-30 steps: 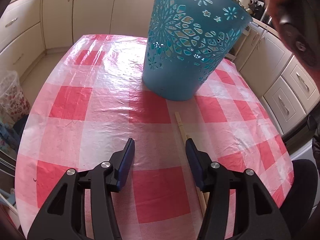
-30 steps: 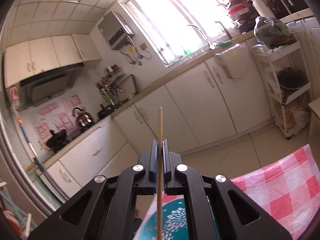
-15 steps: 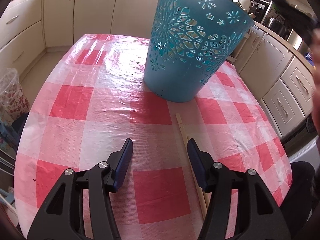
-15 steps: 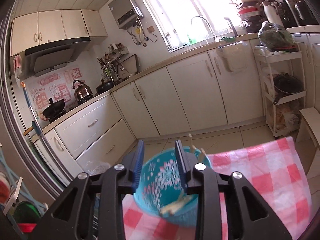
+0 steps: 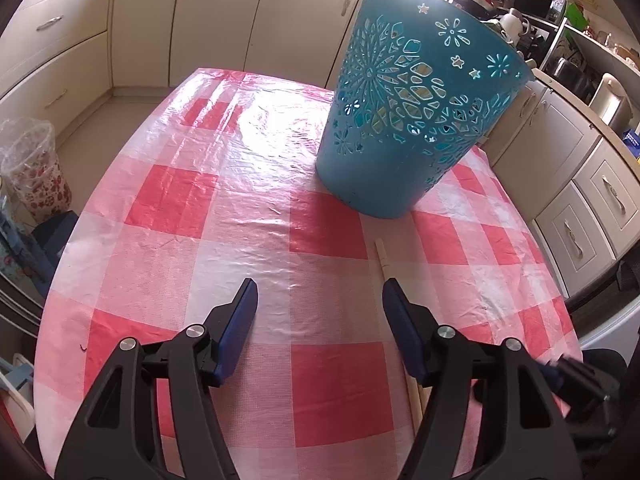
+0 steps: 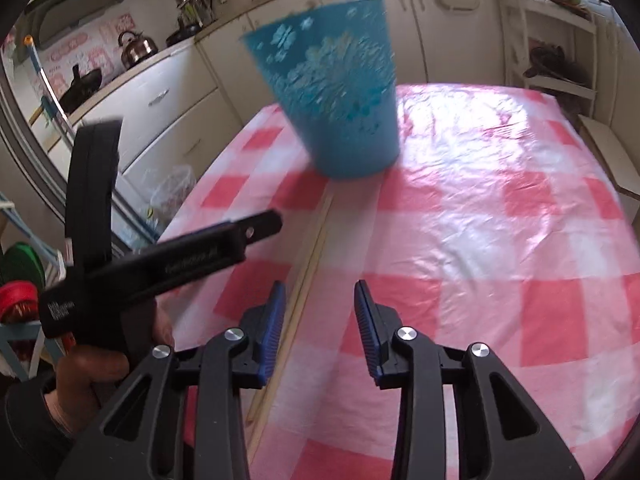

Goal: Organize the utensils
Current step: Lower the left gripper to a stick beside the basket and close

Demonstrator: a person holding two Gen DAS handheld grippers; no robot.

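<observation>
A teal cut-out basket [image 5: 416,120] stands on the red-and-white checked tablecloth [image 5: 240,208]; it also shows, blurred, in the right wrist view [image 6: 340,96]. A pair of wooden chopsticks [image 5: 384,260] lies on the cloth in front of the basket, running under my left gripper's right finger. In the right wrist view the chopsticks [image 6: 308,260] lie just left of the fingers. My left gripper [image 5: 318,296] is open and empty above the cloth. My right gripper [image 6: 320,300] is open and empty, low over the table.
The left hand-held gripper body [image 6: 140,256] fills the left of the right wrist view. Cream kitchen cabinets [image 5: 200,20] surround the table. A plastic-lined bin [image 5: 32,168] stands on the floor to the left. A shelf rack [image 6: 552,40] stands at the far right.
My right gripper held a chopstick upright above the basket, then opened and let it drop in. It has since swung down to the table, open and empty. My left gripper stayed nearly still.
</observation>
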